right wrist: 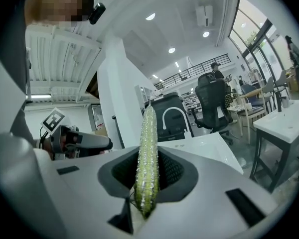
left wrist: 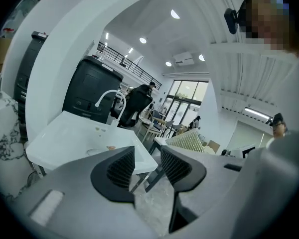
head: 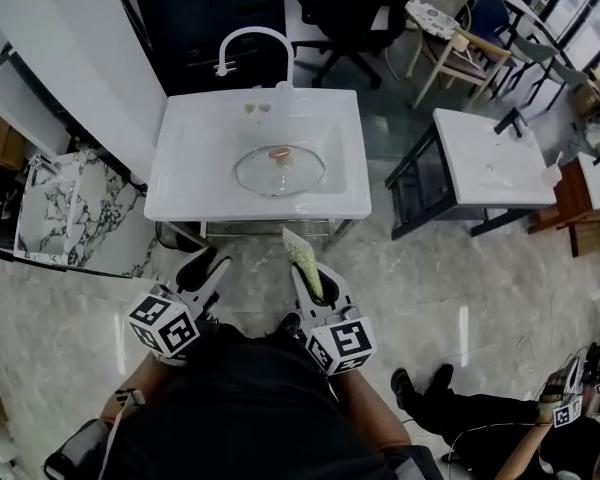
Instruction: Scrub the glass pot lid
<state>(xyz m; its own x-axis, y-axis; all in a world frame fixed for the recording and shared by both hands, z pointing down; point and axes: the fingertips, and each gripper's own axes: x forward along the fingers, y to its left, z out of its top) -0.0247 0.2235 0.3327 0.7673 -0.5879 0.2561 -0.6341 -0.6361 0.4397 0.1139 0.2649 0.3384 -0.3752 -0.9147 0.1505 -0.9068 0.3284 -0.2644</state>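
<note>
Right gripper (right wrist: 150, 177) pinches flat yellow-green sponge (right wrist: 148, 138), left gripper (left wrist: 147, 166) gapes empty; best lay sponge flat on upper-centre round glass pot lid (head: 279, 171).

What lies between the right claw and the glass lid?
In the head view: the green sponge held by the right claw, then the sink front rim, then the glass lid.

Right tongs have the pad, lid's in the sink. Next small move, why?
Probably carry the right tongs and their scrub pad forward and down onto the glass lid. The pad is clamped, yet both tongs hang short of the sink, and the lid lies in the basin untouched. The left tongs are open, empty.
</note>
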